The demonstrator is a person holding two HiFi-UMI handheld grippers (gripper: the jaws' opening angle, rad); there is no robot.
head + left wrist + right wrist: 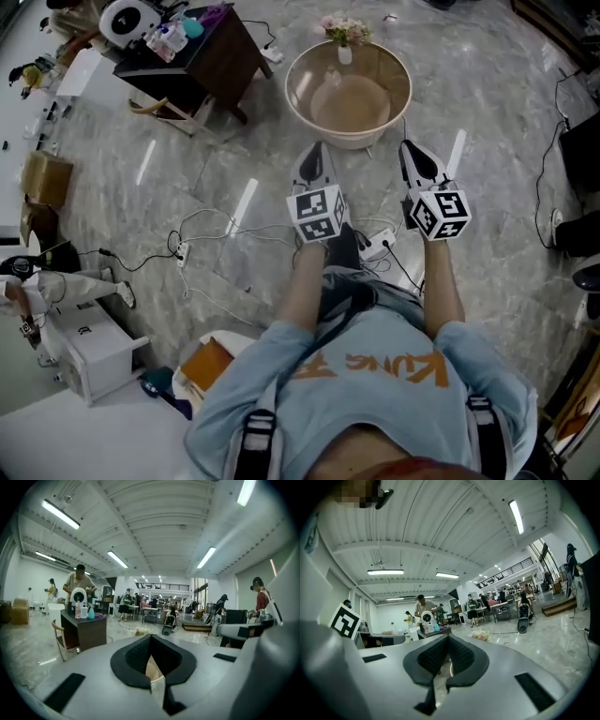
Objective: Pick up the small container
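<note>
A round beige basin (398,80) stands on the marble floor ahead of me. Inside it a small pale container (333,77) shows only faintly. A little vase of pink flowers (344,36) sits at the basin's far rim. My left gripper (314,157) hovers just short of the near rim, its jaws together and empty. My right gripper (412,152) is level with it on the right, also shut with nothing held. The left gripper view shows my left gripper (152,641) closed, with a sliver of beige behind the pads. In the right gripper view my right gripper (449,641) is closed too.
A dark wooden side table (202,52) with bottles and a white appliance stands at the far left. Cables and a power strip (375,246) lie on the floor under my arms. A white box (89,347) and a cardboard box (42,178) sit at left. People stand in the hall.
</note>
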